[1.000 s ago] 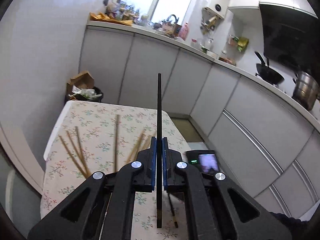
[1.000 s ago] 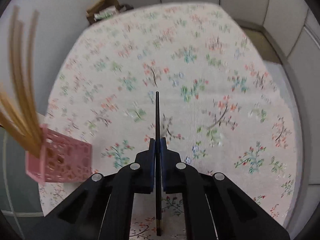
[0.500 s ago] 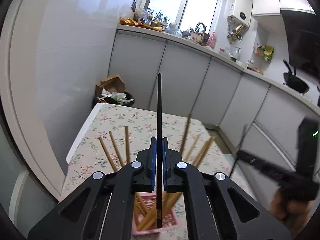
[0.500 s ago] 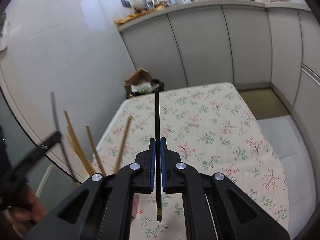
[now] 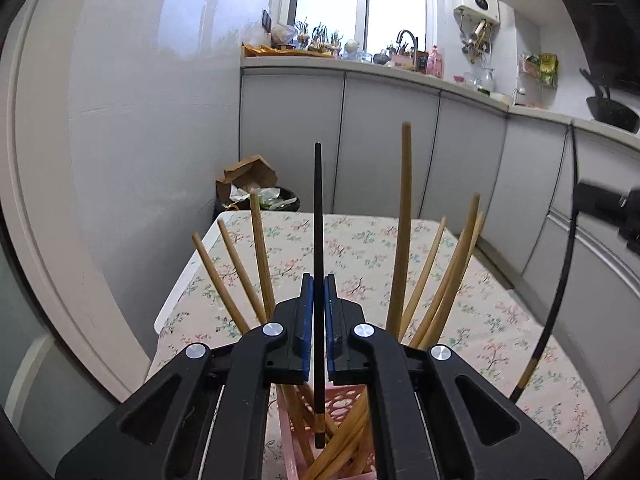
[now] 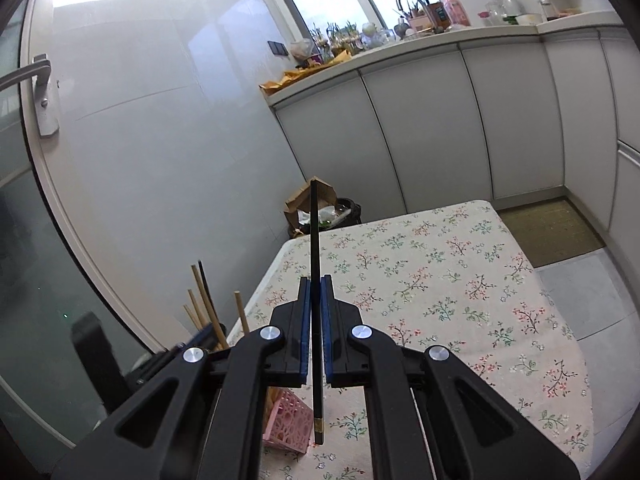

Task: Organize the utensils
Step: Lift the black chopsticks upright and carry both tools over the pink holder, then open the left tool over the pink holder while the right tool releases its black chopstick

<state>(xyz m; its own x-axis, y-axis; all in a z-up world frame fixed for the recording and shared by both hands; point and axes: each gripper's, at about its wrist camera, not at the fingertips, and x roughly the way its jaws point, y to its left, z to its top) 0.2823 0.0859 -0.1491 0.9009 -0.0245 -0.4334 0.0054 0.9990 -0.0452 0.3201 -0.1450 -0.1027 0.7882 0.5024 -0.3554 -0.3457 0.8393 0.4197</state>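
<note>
My left gripper is shut on a black chopstick, held upright; its lower tip hangs in the mouth of the pink lattice holder, among several wooden chopsticks that fan out of it. My right gripper is shut on a second black chopstick, also upright, its lower tip just right of the pink holder and above the tablecloth. The right gripper and its chopstick show at the right edge of the left wrist view.
The table has a floral cloth and stands against a white wall. A bin with cardboard sits behind it. Grey kitchen cabinets run along the back. A glass door with a handle is at the left.
Both grippers have swung up and come in over the pink holder. The left chopstick's lower tip now hangs inside the holder; the right gripper has come close on the right.
</note>
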